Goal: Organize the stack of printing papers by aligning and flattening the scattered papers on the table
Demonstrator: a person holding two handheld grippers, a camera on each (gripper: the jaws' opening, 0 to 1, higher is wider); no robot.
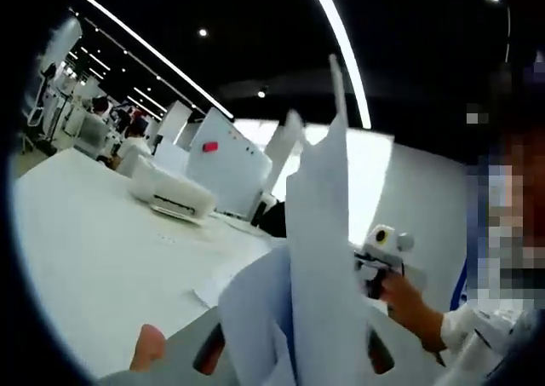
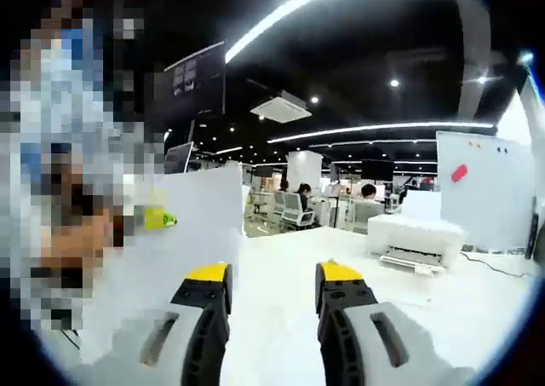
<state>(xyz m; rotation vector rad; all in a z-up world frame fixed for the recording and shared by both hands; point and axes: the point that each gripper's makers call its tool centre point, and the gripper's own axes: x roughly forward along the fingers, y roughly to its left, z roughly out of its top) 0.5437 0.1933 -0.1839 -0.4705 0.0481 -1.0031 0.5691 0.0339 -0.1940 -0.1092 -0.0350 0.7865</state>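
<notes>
Left gripper (image 1: 294, 352) fingers pinch upright paper stack (image 1: 319, 258) above the desk (image 1: 94, 258); right gripper (image 2: 272, 288) fingers spread, empty, just right of it; should tap edges down squarely to align

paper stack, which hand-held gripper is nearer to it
Left. The left hand-held gripper has the upright paper stack standing between its jaws. The right hand-held gripper is open, with bare table between its jaws and the papers off to its left.
</notes>
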